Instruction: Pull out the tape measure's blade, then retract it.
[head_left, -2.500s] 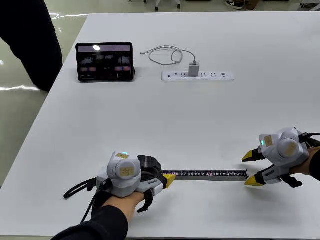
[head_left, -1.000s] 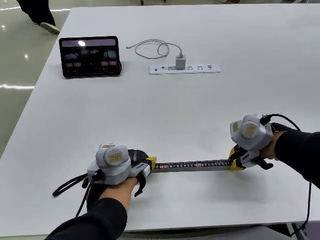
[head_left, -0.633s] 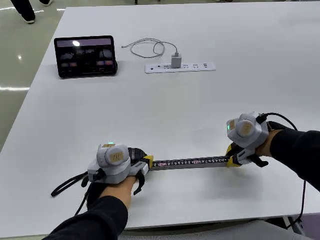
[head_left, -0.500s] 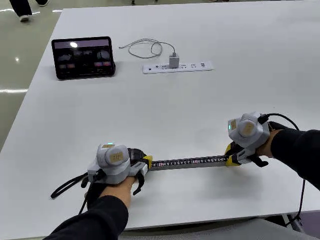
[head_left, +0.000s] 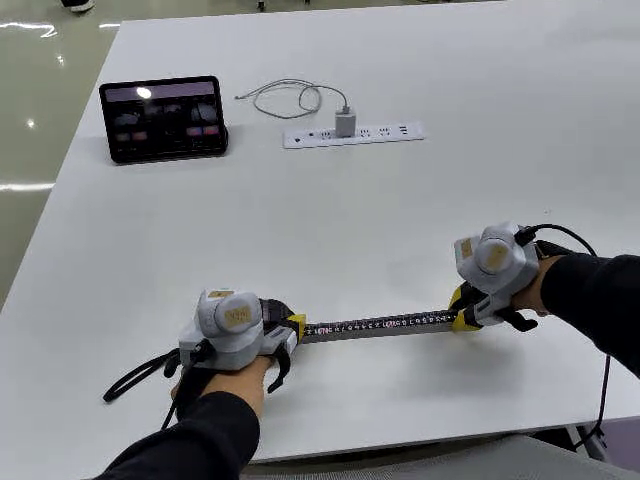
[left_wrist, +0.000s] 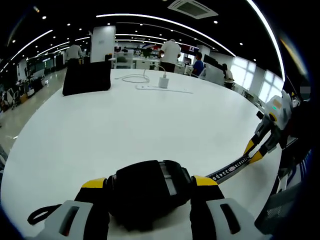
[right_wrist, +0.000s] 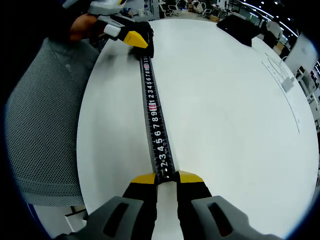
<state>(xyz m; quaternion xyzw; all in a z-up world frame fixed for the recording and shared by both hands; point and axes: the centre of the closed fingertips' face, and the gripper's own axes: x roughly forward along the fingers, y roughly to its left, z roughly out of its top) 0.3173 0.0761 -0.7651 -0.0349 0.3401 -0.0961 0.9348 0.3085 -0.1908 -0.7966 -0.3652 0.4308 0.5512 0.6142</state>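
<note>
On the white bench (head_left: 400, 220), at 7 o'clock, the left gripper (head_left: 288, 332) has its fingers clamped around the black tape measure (left_wrist: 150, 192). At 4 o'clock, the right gripper (head_left: 461, 311) fingers pinch the drawn-out blade (head_left: 380, 324) by its tip.

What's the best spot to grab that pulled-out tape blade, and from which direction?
Take it at its free end, coming in along its length from the side away from the case. The blade lies flat, thin and straight on the table, so the tip is the easiest part to pinch. The right tongs are shut on it there, and the left tongs clamp the case.
</note>
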